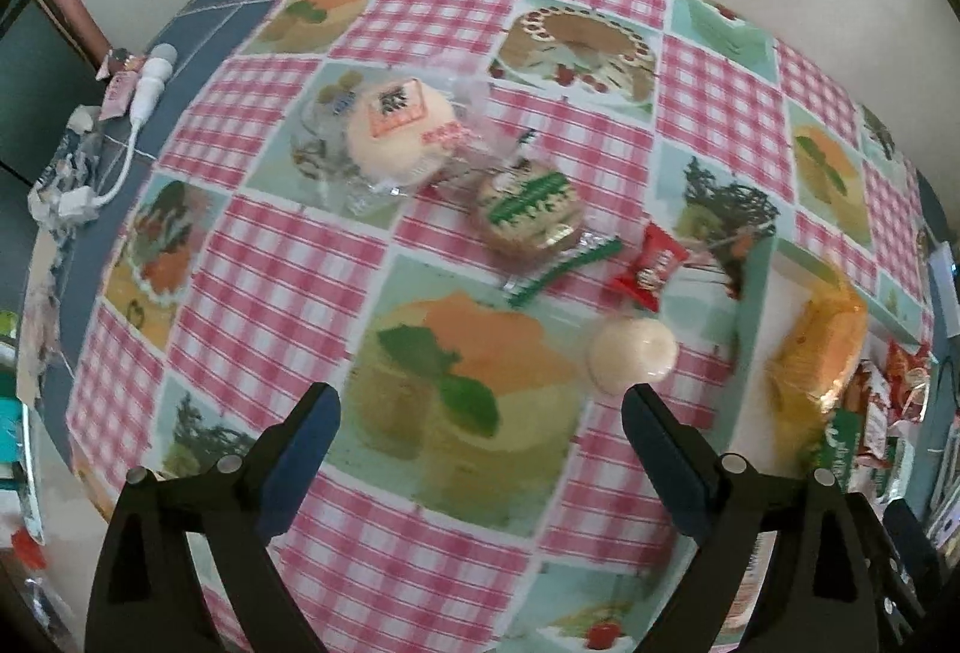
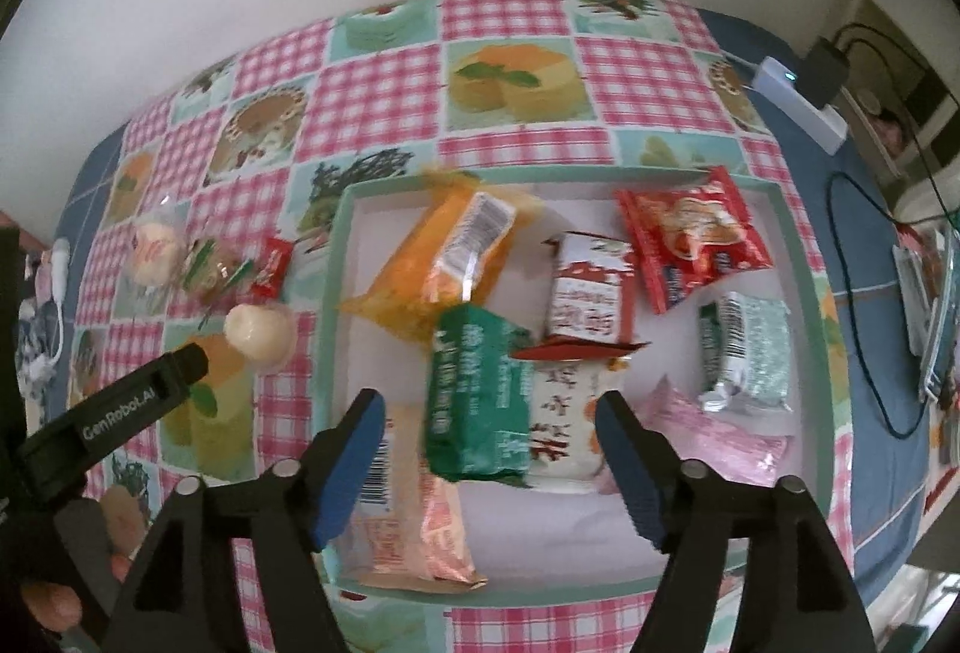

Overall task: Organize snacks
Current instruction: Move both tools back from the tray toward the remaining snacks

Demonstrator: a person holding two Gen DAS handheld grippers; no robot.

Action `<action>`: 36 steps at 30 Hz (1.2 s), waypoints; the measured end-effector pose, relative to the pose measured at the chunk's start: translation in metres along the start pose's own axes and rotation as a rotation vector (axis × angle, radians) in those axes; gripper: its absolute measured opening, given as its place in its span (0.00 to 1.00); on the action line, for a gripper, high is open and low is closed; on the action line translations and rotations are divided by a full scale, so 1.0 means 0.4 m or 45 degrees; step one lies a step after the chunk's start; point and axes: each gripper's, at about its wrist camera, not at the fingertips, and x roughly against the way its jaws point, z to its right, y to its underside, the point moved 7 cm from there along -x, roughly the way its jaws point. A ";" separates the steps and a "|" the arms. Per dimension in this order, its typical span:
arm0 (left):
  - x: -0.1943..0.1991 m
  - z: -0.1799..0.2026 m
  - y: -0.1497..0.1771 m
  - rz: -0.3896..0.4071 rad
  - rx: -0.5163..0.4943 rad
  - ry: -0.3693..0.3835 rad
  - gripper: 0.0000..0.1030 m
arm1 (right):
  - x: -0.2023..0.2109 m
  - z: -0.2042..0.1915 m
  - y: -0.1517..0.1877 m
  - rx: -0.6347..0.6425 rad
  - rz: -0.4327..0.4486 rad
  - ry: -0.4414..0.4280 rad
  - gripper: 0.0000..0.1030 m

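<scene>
In the left wrist view my left gripper [image 1: 480, 407] is open and empty above the checked tablecloth. A small round cream sweet [image 1: 632, 356] lies just ahead of its right finger. Beyond lie a red candy [image 1: 648, 266], a green-labelled cookie pack [image 1: 531, 215] and a large wrapped bun [image 1: 399, 131]. In the right wrist view my right gripper [image 2: 489, 416] is open and empty over a teal-rimmed white tray [image 2: 336, 257]. A green packet [image 2: 477, 401] lies between its fingers, among several packets. The left gripper [image 2: 150, 389] shows at left near the cream sweet [image 2: 259, 332].
The tray also holds an orange packet [image 2: 444, 257], red packets [image 2: 690, 239], a silver-green packet [image 2: 747, 347] and a pink one [image 2: 714, 440]. A white charger with cables [image 2: 798, 104] lies at the table's right. A white cable and paper scraps [image 1: 120, 125] lie at its left edge.
</scene>
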 end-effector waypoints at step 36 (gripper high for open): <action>-0.044 -0.302 -0.023 -0.027 0.214 -0.126 0.92 | -0.061 -0.244 -0.004 0.155 0.015 -0.066 0.99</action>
